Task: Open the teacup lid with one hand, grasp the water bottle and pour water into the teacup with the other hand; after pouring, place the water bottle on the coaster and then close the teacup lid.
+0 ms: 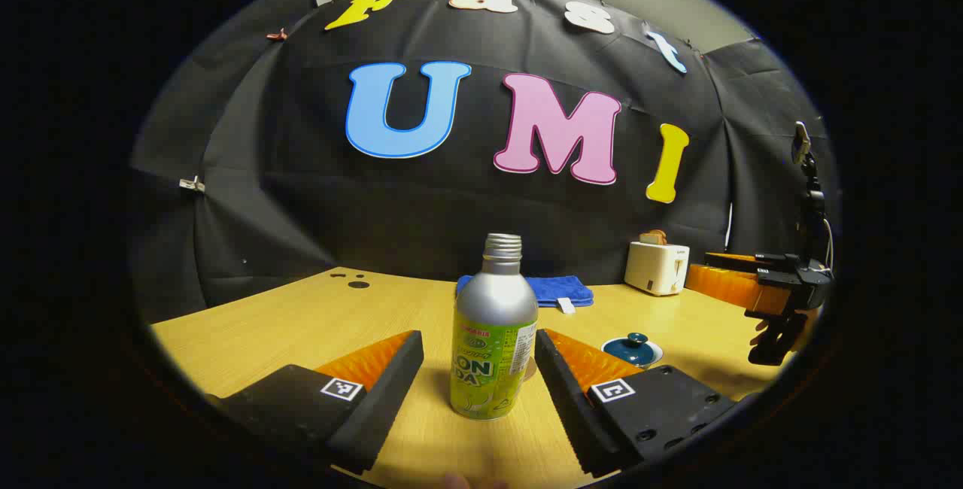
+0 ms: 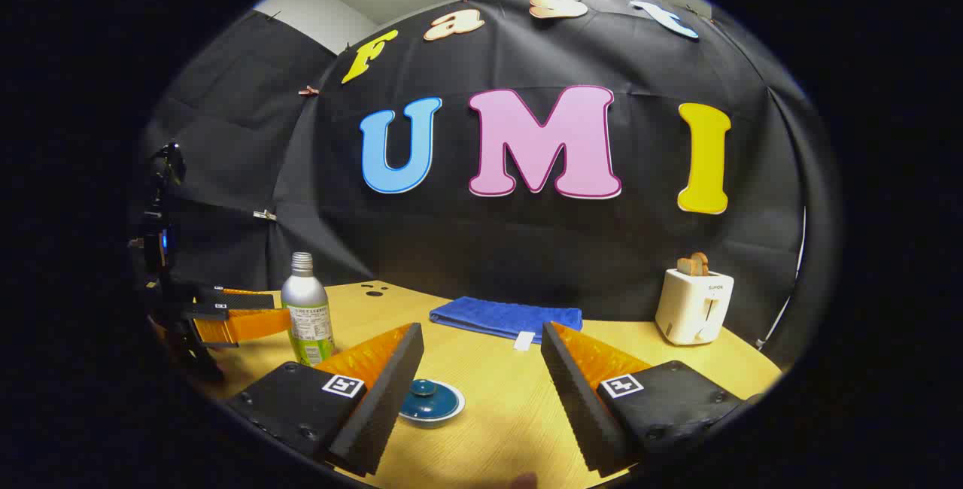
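Two tongs are in your hands, and both stand spread wide with nothing pinched. Your left tongs (image 1: 478, 369) straddle the water bottle (image 1: 494, 331), which stands upright on the wooden bench (image 1: 286, 323), uncapped, between the fingers but touching neither. In the right gripper view the same bottle (image 2: 307, 311) stands at the left, with the left tongs (image 2: 241, 321) reaching toward it from the side. Your right tongs (image 2: 481, 376) hover low over the bench, and the teal teacup lid (image 2: 429, 401) sits on its white rim just beside the left finger, partly hidden by it. From the left gripper view that lid (image 1: 633, 348) lies right of the bottle, apart from it. Farther back a folded blue cloth (image 2: 505, 317) lies flat, and a white toaster (image 2: 693, 305) with toast in it stands at the right.
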`<state>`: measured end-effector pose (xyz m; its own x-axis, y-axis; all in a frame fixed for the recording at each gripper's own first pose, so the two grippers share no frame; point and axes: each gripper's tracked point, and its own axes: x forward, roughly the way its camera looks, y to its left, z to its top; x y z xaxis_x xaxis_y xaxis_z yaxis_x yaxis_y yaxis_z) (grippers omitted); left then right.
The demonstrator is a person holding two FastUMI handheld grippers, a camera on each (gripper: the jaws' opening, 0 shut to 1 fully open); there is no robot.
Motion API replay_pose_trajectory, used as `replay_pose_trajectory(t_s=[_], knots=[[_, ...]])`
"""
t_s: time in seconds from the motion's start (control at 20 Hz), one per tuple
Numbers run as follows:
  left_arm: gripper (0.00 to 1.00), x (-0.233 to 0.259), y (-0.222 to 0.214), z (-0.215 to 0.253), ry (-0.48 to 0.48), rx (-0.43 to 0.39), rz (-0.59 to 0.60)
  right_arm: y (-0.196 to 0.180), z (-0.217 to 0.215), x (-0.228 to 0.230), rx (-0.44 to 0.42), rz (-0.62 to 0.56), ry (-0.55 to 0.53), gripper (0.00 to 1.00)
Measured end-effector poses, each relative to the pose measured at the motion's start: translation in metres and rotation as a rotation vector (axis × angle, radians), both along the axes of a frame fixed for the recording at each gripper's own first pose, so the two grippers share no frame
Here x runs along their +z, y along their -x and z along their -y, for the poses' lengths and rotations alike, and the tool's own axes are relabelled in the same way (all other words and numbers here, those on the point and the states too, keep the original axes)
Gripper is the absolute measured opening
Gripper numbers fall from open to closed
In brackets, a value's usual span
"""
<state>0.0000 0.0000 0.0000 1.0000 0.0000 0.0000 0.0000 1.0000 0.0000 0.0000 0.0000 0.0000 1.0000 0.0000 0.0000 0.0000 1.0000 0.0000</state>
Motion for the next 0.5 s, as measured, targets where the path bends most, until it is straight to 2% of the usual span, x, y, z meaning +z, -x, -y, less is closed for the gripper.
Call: replay_pose_trajectory(t_s=[0.5], knots=[[0.95, -0.0007, 0.0036, -0.0003, 0.009, -0.003, -0.003, 0.0000, -0.0089, -0.0070, 0.023, -0.036, 0.013, 0.98]])
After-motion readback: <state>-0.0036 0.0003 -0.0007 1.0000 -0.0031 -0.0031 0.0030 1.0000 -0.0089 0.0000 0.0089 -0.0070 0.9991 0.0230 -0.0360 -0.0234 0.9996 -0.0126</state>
